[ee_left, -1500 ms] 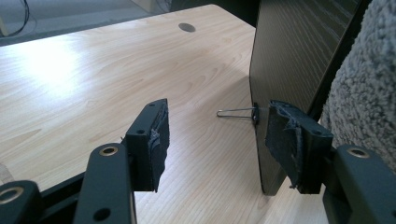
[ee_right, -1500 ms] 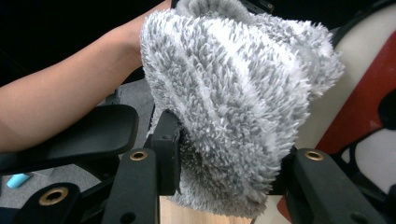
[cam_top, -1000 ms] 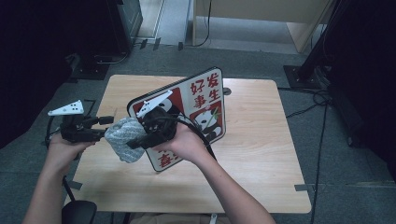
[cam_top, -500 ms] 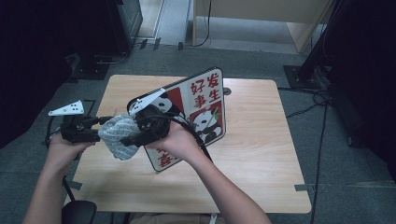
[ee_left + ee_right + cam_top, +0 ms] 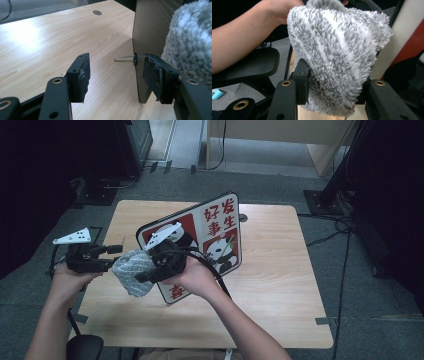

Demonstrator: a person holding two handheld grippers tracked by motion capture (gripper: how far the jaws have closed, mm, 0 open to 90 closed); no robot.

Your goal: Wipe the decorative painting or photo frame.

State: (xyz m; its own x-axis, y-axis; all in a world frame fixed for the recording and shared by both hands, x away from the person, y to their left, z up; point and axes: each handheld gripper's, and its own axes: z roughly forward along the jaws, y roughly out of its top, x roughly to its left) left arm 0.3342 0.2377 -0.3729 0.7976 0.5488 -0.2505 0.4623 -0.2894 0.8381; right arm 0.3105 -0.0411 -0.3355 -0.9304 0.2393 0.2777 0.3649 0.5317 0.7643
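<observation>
A light wooden surface (image 5: 280, 285) stands on a grey floor in a dim room, with dark equipment at the edges. Nearest the person, two forearms come in from the bottom of the high view. The right gripper (image 5: 150, 274) is clenched on a fluffy grey-and-white cloth (image 5: 131, 271); in the right gripper view its two black jaws press into the lower part of the cloth (image 5: 339, 57) from either side, and the pile bulges above them. The left gripper (image 5: 112, 257) is held at the left edge of the surface, level, pointing toward the cloth, and its jaws stand apart with nothing between them; in the left gripper view the pads (image 5: 83, 76) flank bare wood, and the cloth (image 5: 192, 42) lies just beyond the right-hand jaw. Behind the cloth a panda sign board (image 5: 210, 237), red and white with Chinese characters, stands tilted on the surface. The left gripper view shows its dark back edge (image 5: 150, 27), with a wire binder-clip handle (image 5: 123, 59) sticking out from it low down. Farther off, a round cable hole (image 5: 97, 12) is set in the wood
</observation>
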